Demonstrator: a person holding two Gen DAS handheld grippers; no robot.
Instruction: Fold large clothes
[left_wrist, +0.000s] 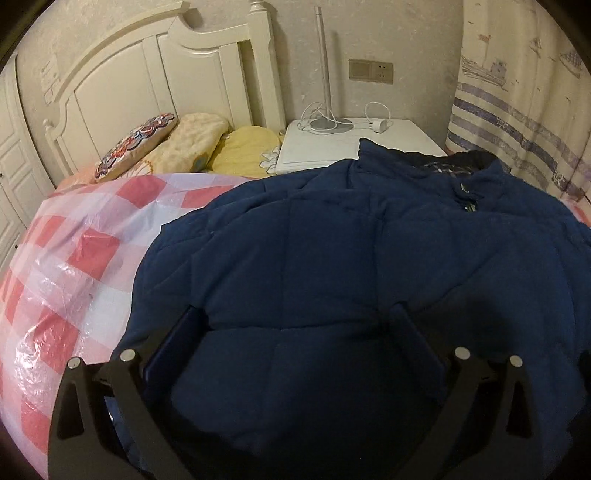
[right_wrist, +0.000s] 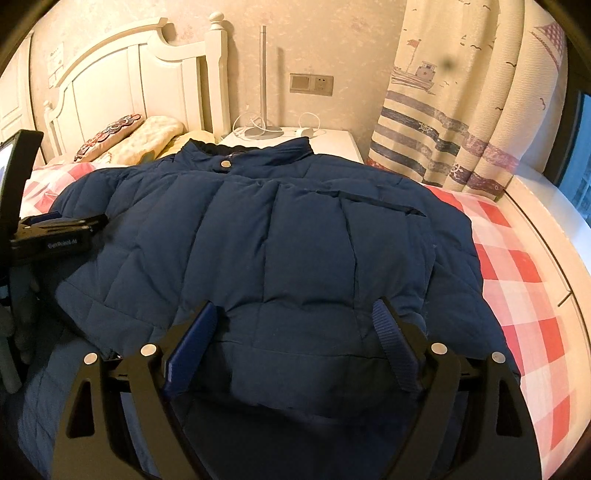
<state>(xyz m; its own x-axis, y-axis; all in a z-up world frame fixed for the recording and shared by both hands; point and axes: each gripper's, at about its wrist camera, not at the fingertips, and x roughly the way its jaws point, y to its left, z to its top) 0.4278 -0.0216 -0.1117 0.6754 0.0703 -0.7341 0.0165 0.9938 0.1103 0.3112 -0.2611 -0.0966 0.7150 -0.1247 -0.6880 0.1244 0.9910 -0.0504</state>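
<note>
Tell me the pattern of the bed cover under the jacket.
Red, pink and white checks on the bed cover, clearest in the right wrist view beside the navy jacket.

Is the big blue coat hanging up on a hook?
No, the blue coat lies spread flat on the checked bed cover, collar toward the nightstand.

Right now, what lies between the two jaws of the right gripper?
In the right wrist view, the right gripper is open, and only the quilted lower part of the navy jacket fills the gap.
</note>
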